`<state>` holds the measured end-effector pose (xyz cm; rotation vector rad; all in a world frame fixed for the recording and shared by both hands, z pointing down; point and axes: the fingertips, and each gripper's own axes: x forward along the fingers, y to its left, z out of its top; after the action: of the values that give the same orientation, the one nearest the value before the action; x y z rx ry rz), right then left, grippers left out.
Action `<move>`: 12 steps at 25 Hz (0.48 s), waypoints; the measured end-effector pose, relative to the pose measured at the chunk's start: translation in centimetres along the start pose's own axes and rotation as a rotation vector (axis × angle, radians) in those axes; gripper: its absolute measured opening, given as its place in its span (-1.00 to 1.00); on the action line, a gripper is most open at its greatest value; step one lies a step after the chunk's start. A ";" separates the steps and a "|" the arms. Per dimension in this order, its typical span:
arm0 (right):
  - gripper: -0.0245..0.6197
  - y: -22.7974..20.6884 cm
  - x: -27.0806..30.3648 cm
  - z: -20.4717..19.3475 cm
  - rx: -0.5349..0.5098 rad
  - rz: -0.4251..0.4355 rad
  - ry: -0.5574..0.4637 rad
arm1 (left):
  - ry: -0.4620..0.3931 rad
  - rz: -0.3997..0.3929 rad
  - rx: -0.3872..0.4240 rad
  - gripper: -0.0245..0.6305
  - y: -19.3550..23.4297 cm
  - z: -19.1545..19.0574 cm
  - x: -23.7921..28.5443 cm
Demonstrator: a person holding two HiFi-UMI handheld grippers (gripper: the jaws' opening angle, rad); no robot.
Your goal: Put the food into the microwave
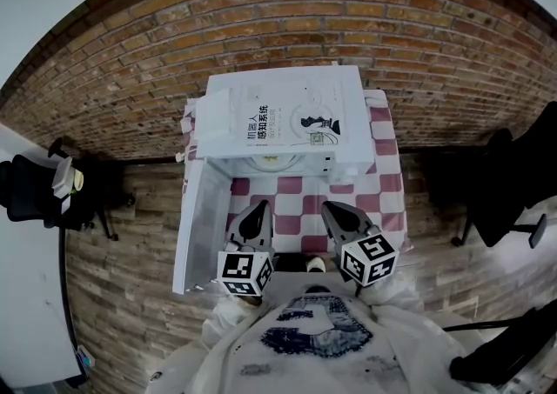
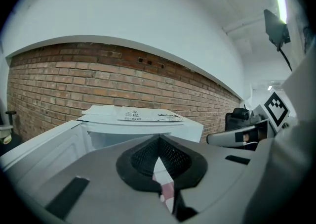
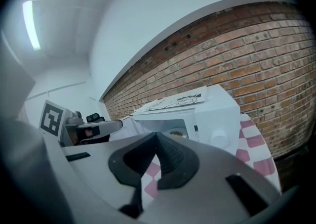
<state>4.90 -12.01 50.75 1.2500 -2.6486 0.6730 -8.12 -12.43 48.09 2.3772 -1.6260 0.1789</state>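
Microwave (image 1: 287,114) on checked tablecloth (image 1: 385,185), door (image 1: 200,210) open; plate of food (image 1: 271,158) apparently already inside. Left gripper (image 1: 258,206) and right gripper (image 1: 331,207): jaws together, empty. Likely remaining: push door shut.

Smooth white microwave (image 1: 352,123), checked cloth tablecloth (image 1: 383,183), rough brick wall (image 1: 261,10), matt ribbed black jaws

The white microwave (image 3: 223,115) stands upright at the back of the tabletop (image 1: 384,182), which wears a pink-and-white checked cloth, close to the brick wall. Its door (image 1: 203,210) hangs wide open on the left side. The food (image 3: 176,132) (pale and yellowish, on a light plate as far as I can tell) sits inside the lit cavity.
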 end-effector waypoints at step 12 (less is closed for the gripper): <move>-0.88 0.0 -0.1 0.1 -0.021 0.004 -0.003 | -0.005 0.011 0.024 -0.90 -0.3 0.1 0.0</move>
<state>5.02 -11.99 50.67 1.2425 -2.6542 0.6431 -7.82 -12.36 47.94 2.3886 -1.6477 0.1957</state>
